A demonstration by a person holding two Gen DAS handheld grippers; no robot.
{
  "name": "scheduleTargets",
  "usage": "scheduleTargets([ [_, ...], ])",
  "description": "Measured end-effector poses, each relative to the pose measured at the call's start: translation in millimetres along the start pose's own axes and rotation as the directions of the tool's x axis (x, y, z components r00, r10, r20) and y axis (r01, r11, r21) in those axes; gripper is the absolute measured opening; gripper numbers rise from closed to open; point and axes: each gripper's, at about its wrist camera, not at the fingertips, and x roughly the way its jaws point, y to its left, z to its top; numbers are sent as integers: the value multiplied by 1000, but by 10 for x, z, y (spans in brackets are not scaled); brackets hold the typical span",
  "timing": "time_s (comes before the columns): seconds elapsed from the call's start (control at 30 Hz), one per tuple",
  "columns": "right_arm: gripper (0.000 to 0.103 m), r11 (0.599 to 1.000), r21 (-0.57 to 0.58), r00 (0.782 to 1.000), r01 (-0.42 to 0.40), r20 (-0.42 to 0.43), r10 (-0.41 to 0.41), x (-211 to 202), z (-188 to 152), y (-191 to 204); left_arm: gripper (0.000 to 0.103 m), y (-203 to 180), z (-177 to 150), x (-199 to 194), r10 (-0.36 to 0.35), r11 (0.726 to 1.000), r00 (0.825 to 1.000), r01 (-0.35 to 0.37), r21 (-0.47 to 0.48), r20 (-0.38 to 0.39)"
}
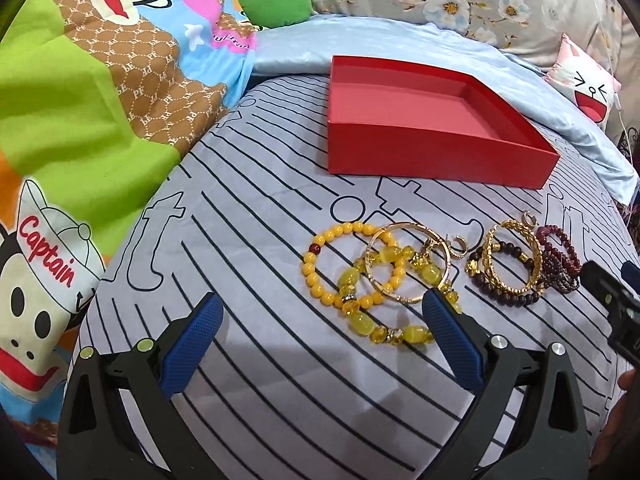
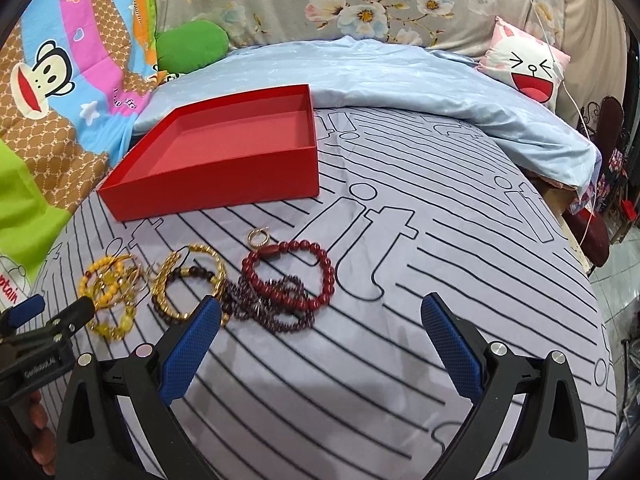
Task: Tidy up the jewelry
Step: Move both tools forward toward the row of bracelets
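Left gripper [image 1: 322,312], right gripper [image 2: 320,316]: both spread, empty. Bracelets [image 1: 352,276] heaped on sheet [image 1: 260,272], near empty red box [image 1: 440,160]. Likely light, limp, tangle-prone, slippery beads; pinch one strand's free outer arc.

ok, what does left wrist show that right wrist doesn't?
Left wrist only: the Captain print on the quilt, and the yellow bracelets seen clearly.
Right wrist only: the red bead bracelet laid open, and the bed edge with floor beyond.
Both: the empty red box, the gold bangle, the striped sheet, and both grippers open, left, right.
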Motion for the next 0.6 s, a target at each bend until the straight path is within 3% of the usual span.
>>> scheduleTargets([
  [0.47,74,996,-47,997,-71,-24,70,174,128,246,95,-107,32,64,-27,999,1000,27,19,1],
  [0.6,74,998,-24,998,-59,-35,58,203,104,180,95,-164,55,40,-67,997,998,67,22,-5],
])
